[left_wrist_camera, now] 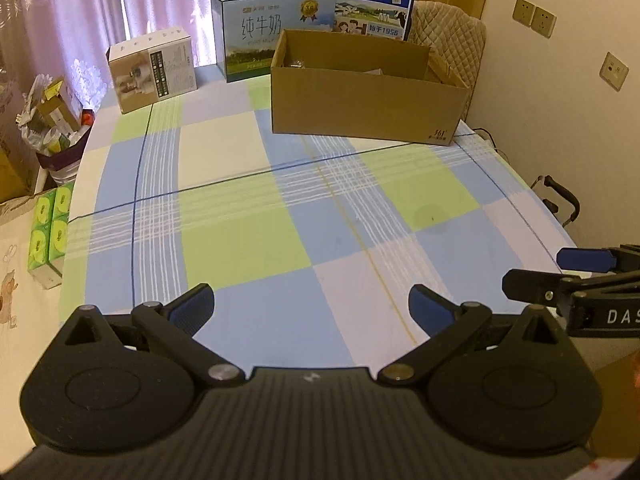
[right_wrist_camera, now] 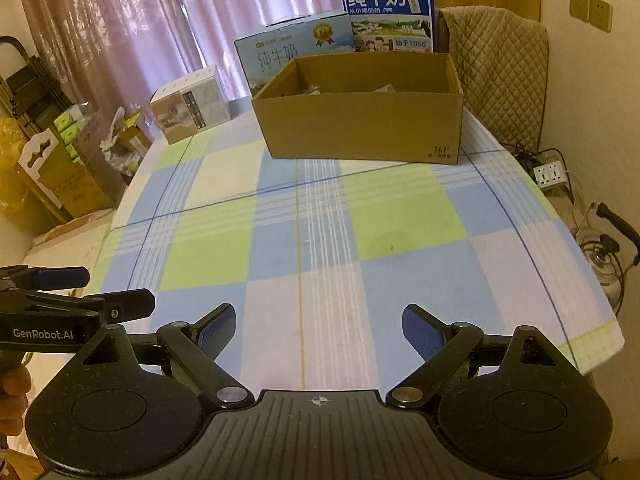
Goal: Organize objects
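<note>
Both tools (left_wrist_camera: 311, 304) (right_wrist_camera: 318, 326) gape, cardboard box (left_wrist_camera: 360, 104) far ahead

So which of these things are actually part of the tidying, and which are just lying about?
Part of the job:
open cardboard box
left tool, open, empty
right tool, open, empty

Just lying about:
two milk cartons
small printed box
checked tablecloth
power strip

An open cardboard box (right_wrist_camera: 360, 120) stands at the table's (right_wrist_camera: 320, 260) far end. Behind it stand two milk cartons (right_wrist_camera: 294, 50), one behind the other. A smaller box (right_wrist_camera: 190, 106) sits well to their left. A padded chair (right_wrist_camera: 500, 68) stands behind-right.
</note>
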A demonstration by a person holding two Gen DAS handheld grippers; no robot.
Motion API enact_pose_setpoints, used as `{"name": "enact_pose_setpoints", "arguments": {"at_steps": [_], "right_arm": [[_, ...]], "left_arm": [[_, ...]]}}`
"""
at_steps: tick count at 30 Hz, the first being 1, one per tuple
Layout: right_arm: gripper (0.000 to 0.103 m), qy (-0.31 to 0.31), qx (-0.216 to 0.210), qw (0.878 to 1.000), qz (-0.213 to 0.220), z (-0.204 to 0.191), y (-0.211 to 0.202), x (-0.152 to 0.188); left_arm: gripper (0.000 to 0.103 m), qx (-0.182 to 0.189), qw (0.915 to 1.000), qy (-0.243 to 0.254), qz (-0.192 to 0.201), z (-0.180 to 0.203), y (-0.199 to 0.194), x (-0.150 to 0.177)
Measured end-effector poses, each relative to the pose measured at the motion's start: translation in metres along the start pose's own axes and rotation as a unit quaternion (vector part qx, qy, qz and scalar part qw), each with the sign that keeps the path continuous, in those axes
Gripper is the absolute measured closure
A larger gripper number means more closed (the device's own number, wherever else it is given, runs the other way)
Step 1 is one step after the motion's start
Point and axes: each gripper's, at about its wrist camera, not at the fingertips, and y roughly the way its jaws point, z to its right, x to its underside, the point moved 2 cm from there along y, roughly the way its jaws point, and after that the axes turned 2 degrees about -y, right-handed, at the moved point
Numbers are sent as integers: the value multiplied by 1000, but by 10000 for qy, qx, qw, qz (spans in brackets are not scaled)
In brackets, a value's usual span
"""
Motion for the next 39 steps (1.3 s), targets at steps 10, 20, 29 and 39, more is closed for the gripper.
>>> {"name": "enact_pose_setpoints", "arguments": {"at_steps": [10,20,29,39], "right_arm": [[15,-50,3,10000,-42,-11,-4,11],[15,-53,3,10000,-76,-16,-3,14],[15,-53,-1,9999,-88,-16,0,14],[15,-6,9,9999,-146,-9,8,5]], "left_arm": [[1,-18,10000,-77,6,-8,-11,14],[1,-20,10000,-87,38,-9,-15,17],[1,-29,9999,-105,19,-9,-12,15],[1,9,10000,-99,4,-6,-4,8]]}}
